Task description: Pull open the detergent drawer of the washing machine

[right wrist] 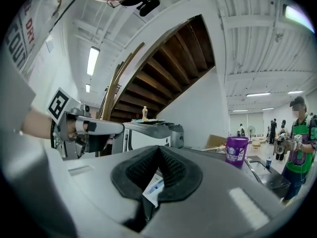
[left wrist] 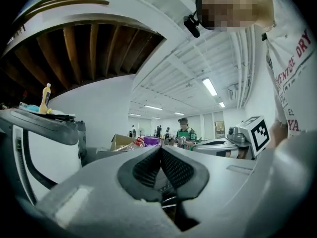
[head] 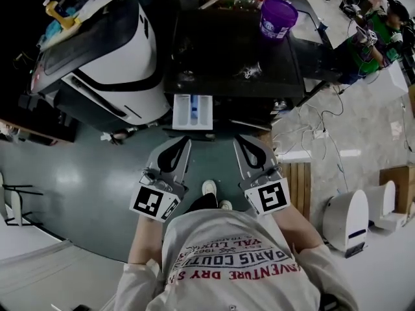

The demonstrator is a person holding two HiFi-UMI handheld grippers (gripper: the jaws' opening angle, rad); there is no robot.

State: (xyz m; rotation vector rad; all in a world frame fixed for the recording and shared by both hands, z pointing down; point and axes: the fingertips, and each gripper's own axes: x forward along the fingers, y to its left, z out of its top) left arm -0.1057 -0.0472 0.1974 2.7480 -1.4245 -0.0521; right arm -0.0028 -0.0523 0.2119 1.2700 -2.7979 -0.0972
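in the head view a black-topped washing machine (head: 233,50) stands ahead of the person, and its white plastic detergent drawer with a blue compartment (head: 192,111) stands open, sticking out of the machine's front toward the person. a purple plastic tub (head: 279,17) sits on the machine's top near its far right corner. to the left stands a white appliance with black trim (head: 110,50), with a yellow bottle (head: 57,13) among the clutter on top of it. the left claw (head: 181,145) and the right claw (head: 244,142) are held side by side over the grey-green floor (head: 78,180), both pointing at the machine, their tips just short of the drawer with a gap showing between. a white shoe (head: 209,188) shows between the two marker cubes. in the left gripper view the left claw (left wrist: 160,150) is clenched, its ribbed pads meeting at the tip with nothing between them; the right claw's marker cube shows at the right, and the purple tub lies far ahead. in the right gripper view the right claw (right wrist: 159,150) is likewise clenched on nothing, and the white and blue drawer (right wrist: 153,186) shows beyond it through the gap below the pads. a person in a green vest (right wrist: 297,148) stands at the far right.
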